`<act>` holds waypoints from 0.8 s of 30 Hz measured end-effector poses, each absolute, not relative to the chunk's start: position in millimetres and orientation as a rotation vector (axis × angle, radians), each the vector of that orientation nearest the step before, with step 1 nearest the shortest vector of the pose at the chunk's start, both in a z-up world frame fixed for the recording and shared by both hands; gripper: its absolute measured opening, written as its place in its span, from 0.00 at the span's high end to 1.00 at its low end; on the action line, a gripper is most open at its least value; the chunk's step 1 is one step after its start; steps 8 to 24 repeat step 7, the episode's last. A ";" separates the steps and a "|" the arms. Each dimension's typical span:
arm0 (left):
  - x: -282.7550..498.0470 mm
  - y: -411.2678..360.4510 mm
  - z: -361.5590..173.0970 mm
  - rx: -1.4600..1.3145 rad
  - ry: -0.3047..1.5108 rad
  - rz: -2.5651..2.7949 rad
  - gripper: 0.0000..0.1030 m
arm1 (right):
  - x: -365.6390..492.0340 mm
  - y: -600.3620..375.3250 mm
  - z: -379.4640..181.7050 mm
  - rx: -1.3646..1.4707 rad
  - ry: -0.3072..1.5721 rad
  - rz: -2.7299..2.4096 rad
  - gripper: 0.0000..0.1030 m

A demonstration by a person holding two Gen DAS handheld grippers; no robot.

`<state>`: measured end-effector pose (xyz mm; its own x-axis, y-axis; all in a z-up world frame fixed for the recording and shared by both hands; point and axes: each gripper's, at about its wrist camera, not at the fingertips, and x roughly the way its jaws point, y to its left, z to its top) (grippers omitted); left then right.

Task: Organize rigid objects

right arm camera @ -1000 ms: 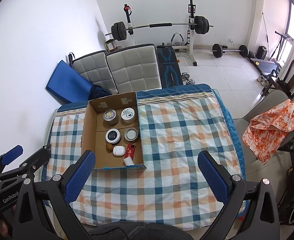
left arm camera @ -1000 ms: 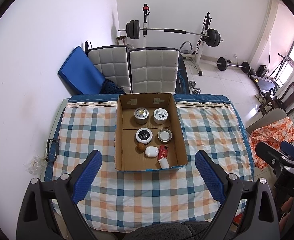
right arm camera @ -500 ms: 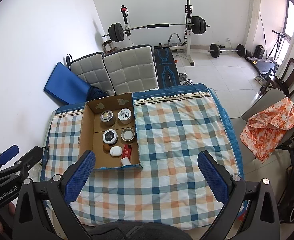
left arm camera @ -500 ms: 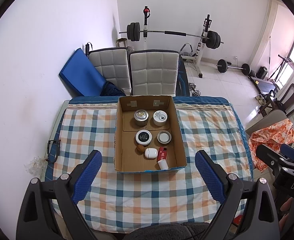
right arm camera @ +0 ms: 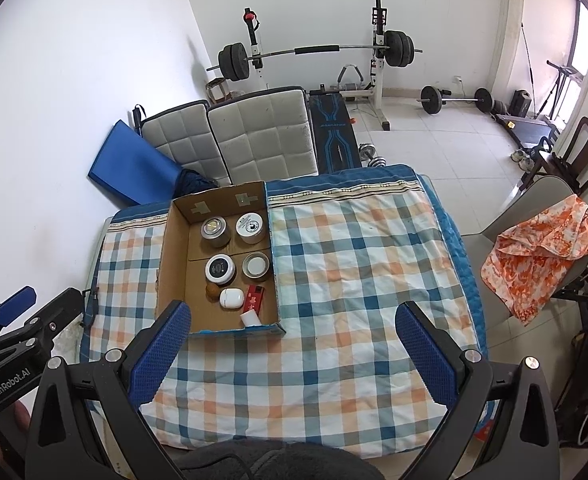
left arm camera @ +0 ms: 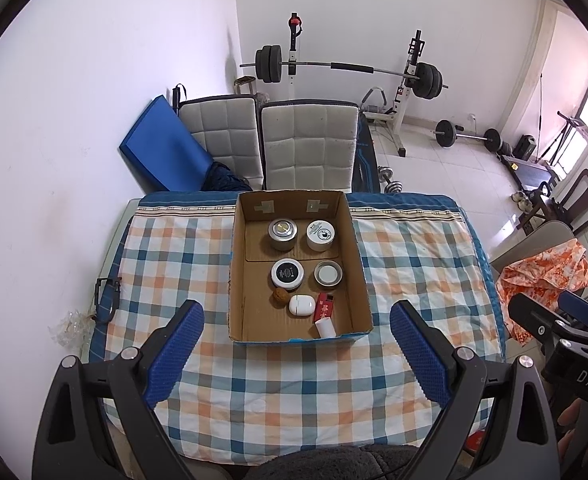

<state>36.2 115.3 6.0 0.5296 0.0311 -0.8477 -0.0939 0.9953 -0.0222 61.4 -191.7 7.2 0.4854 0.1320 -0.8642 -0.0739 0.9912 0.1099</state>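
Checked cloth covers a table in a white-walled room with a barbell rack behind.

On the cloth sits an open cardboard box holding four round tins, a white case, a red packet, a brown nut and a white tube. The left gripper hangs above the near edge with jaws spread wide, empty, the box framed between its fingers. The right gripper is likewise wide open and empty, the box ahead toward its left finger.
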 end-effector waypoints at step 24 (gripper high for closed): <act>35.8 115.2 9.3 -0.069 0.998 0.080 0.07 | 59.9 -194.8 8.0 0.049 1.053 0.123 0.00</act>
